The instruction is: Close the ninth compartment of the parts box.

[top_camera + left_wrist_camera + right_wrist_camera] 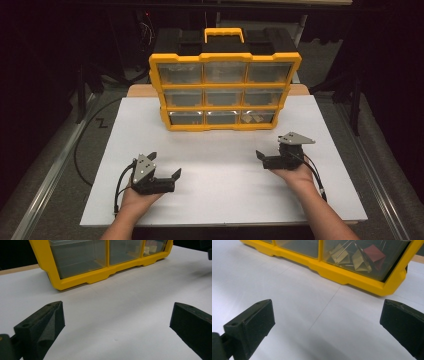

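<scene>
High view: your organizer (225, 85) stands upright at the far middle of the white board (220, 165), all nine drawers pushed in. Your left gripper (162, 167) rests near left, your right gripper (277, 150) near right; both are well apart from the organizer, jaws spread, nothing between them.

Left gripper view: the jaws stand wide over bare board. The organizer's lower left drawer (77, 257) lies ahead, closed and apparently empty.

Right gripper view: the jaws are again wide and hold nothing. The bottom right drawer (364, 257) lies nearest ahead, closed, with binder clips (359, 255) inside, one of them red.

Judgement: no drawer is open and no clip is out. Either the work is finished and closed up, or it is not begun; the pictures do not settle which.
</scene>
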### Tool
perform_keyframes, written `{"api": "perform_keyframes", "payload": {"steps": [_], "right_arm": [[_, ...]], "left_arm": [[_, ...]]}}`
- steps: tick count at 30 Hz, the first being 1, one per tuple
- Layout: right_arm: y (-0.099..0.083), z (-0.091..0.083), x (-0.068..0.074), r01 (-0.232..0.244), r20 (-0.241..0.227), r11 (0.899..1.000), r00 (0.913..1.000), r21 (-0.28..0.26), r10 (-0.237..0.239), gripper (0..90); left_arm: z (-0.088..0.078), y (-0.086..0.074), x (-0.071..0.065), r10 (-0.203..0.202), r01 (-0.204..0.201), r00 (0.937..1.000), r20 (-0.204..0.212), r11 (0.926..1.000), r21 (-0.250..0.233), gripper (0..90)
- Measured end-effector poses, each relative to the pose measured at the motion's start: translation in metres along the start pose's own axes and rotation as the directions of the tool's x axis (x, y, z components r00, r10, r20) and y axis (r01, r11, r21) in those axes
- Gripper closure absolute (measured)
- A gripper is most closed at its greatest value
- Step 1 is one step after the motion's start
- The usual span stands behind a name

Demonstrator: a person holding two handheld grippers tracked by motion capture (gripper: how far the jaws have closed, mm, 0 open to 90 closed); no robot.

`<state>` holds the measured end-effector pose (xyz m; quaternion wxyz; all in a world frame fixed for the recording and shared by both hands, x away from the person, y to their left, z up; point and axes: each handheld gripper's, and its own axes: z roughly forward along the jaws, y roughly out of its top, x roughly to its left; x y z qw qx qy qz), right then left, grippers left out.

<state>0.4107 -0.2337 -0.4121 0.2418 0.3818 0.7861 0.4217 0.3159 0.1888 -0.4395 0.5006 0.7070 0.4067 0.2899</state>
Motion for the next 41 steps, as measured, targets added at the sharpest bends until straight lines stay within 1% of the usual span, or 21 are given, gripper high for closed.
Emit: {"api": "perform_keyframes", "payload": {"steps": [1, 4, 7, 10, 15, 17, 19, 20, 21, 23, 24, 28, 29, 32, 37, 41], "right_arm": [[-0.002, -0.003, 0.001, 0.004, -0.003, 1.0, 1.0, -0.002, -0.004, 0.8], [-0.009, -0.012, 0.003, -0.004, -0.021, 1.0, 0.9998, -0.016, 0.004, 0.8], [-0.015, -0.022, 0.005, 0.002, -0.021, 1.0, 0.9998, -0.024, -0.003, 0.8], [-0.023, -0.034, 0.006, -0.007, -0.022, 1.0, 0.9997, -0.031, 0.006, 0.8], [-0.036, -0.05, 0.003, -0.018, -0.008, 0.998, 0.9998, -0.063, 0.018, 0.8], [-0.041, -0.055, 0.001, -0.024, -0.007, 0.998, 0.9997, -0.057, 0.023, 0.8], [-0.044, -0.059, 0.0, -0.022, -0.005, 0.998, 0.9997, -0.054, 0.022, 0.8], [-0.044, -0.061, 0.0, -0.017, 0.003, 0.998, 0.9998, -0.058, 0.017, 0.8], [-0.044, -0.061, 0.0, -0.024, 0.004, 0.998, 0.9997, -0.065, 0.025, 0.8], [-0.043, -0.06, -0.001, -0.036, -0.008, 0.996, 0.9993, -0.082, 0.036, 0.8], [-0.043, -0.059, 0.0, -0.033, -0.01, 0.996, 0.9994, -0.08, 0.032, 0.8], [-0.043, -0.057, 0.005, 0.01, -0.01, 0.997, 0.9999, -0.073, -0.011, 0.8], [-0.043, -0.058, 0.005, 0.01, -0.009, 0.997, 0.9999, -0.074, -0.011, 0.8], [-0.043, -0.059, 0.003, 0.0, -0.011, 0.996, 0.9999, -0.084, 0.0, 0.8], [-0.044, -0.059, 0.002, -0.019, -0.017, 0.997, 0.9997, -0.078, 0.017, 0.8], [-0.044, -0.058, 0.002, -0.019, -0.015, 0.997, 0.9997, -0.072, 0.018, 0.8]], "left_arm": [[0.0, 0.0, 0.0, -0.001, 0.001, 1.0, 0.0, 1.0, -0.002, 0.5], [0.0, 0.0, 0.0, 0.0, 0.0, 1.0, 0.0, 1.0, -0.004, 0.5], [-0.001, 0.0, 0.001, -0.005, 0.005, 1.0, -0.006, 1.0, -0.007, 0.5], [-0.001, 0.0, 0.002, -0.009, 0.009, 0.9999, -0.011, 0.9999, -0.004, 0.5], [-0.002, 0.0, 0.003, -0.02, 0.02, 0.9996, -0.022, 0.9998, -0.002, 0.5], [-0.002, 0.001, 0.003, -0.025, 0.025, 0.9994, -0.024, 0.9996, -0.011, 0.5], [-0.002, 0.001, 0.003, -0.02, 0.019, 0.9995, -0.023, 0.9997, -0.014, 0.5], [-0.002, 0.001, 0.003, -0.016, 0.015, 0.9996, -0.022, 0.9998, -0.015, 0.5], [-0.002, 0.001, 0.003, -0.012, 0.012, 0.9997, -0.022, 0.9998, -0.013, 0.5], [0.0, 0.0, 0.003, -0.01, 0.01, 0.9998, -0.018, 0.9999, -0.006, 0.5], [0.001, 0.0, 0.003, -0.01, 0.01, 0.9998, -0.016, 0.9999, -0.004, 0.5], [0.002, -0.001, 0.0, 0.003, -0.003, 0.9999, -0.015, 0.9999, 0.013, 0.5], [0.002, 0.0, 0.0, 0.005, -0.004, 0.9999, -0.015, 0.9999, 0.011, 0.5], [0.001, 0.0, 0.0, 0.006, -0.005, 0.9998, -0.017, 1.0, 0.008, 0.5], [0.002, 0.0, 0.001, -0.001, 0.001, 0.9998, -0.02, 1.0, 0.006, 0.5], [0.002, 0.0, 0.001, -0.002, 0.002, 0.9997, -0.026, 0.9999, 0.016, 0.5]]}}
